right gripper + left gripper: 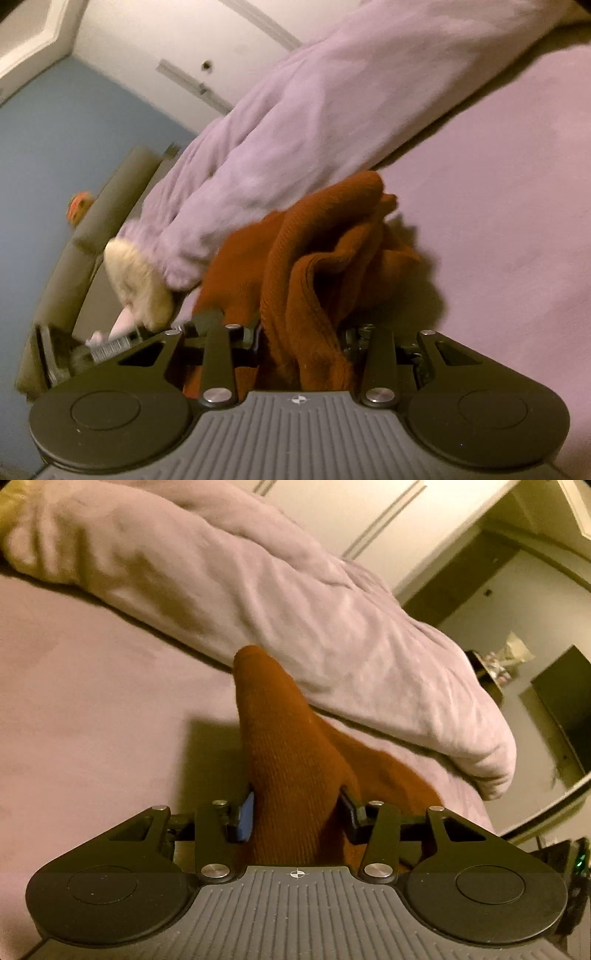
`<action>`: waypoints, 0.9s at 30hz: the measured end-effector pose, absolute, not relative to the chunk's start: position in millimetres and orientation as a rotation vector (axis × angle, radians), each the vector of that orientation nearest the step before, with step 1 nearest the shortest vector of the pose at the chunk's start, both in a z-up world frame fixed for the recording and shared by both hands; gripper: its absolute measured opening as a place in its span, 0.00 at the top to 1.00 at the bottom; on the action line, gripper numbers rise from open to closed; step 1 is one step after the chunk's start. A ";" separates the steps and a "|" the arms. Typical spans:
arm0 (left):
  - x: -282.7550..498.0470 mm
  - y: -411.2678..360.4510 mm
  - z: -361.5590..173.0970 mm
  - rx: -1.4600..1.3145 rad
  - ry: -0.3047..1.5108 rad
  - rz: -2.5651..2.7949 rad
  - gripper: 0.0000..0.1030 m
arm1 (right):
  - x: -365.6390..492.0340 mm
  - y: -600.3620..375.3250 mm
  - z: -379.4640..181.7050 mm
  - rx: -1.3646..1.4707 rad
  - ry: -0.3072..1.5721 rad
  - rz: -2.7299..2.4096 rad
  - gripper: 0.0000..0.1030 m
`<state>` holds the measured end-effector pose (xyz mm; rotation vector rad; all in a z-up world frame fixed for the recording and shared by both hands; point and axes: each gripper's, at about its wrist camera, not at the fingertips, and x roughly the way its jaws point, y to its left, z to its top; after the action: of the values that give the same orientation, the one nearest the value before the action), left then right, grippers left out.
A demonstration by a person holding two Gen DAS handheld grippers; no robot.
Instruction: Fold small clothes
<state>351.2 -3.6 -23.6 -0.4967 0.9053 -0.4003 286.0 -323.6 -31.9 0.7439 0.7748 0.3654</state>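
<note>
Fingers point(258, 334) hide behind bunched garment point(314, 288).

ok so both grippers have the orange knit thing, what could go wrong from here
1. The rust-orange knit garment is bunched in the right gripper, so a fold may well come out lumpy.
2. It lies against the lilac blanket; lifting could drag the blanket along.
3. The left gripper pinches only a narrow strip, which might slip free.
</note>
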 end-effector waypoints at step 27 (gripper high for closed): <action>224.7 13.8 -58.6 -0.023 0.921 -0.109 0.10 | 179.3 -159.1 -26.9 -0.169 0.744 0.187 0.89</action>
<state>224.7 13.8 -58.6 -0.0225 0.9206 -0.1089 179.3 -159.1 -26.9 -0.1692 0.7442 0.1868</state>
